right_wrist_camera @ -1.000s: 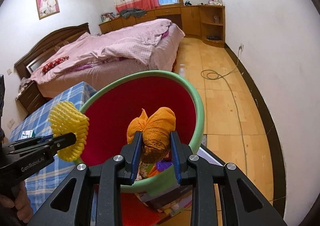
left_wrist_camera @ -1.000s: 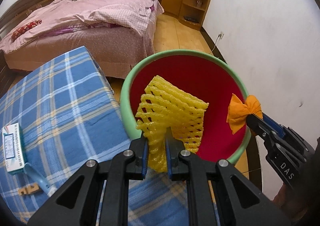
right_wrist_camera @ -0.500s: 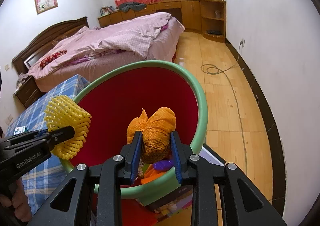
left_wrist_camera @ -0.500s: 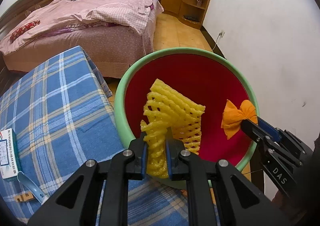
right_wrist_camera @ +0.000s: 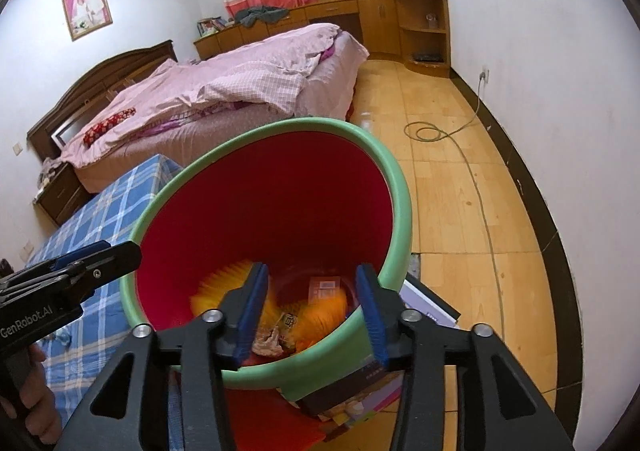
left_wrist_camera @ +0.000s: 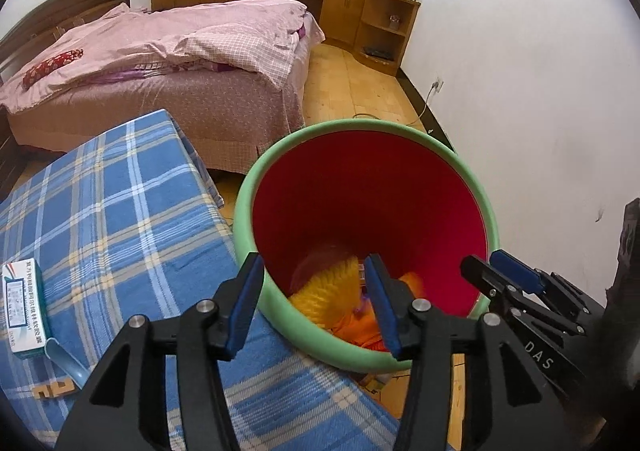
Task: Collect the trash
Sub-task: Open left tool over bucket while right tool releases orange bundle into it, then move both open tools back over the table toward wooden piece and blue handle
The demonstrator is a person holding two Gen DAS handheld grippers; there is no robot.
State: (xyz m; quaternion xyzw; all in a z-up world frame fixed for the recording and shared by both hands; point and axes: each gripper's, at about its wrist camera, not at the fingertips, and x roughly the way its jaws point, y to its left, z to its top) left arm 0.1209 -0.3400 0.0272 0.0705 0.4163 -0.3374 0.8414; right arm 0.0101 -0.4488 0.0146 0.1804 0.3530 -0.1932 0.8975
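Ribbed yellow foam net (left_wrist_camera: pixel 328 287) inside smooth round bin (left_wrist_camera: pixel 408 133)

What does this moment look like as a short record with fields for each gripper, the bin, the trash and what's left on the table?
left gripper: jaws open, empty, over the near rim of the bin
right gripper: jaws open, empty, over the bin
bin: green rim, red inside, beside the table
trash: yellow net and orange wad, both blurred, inside the bin with other scraps
table: blue plaid cloth; small box near its left edge
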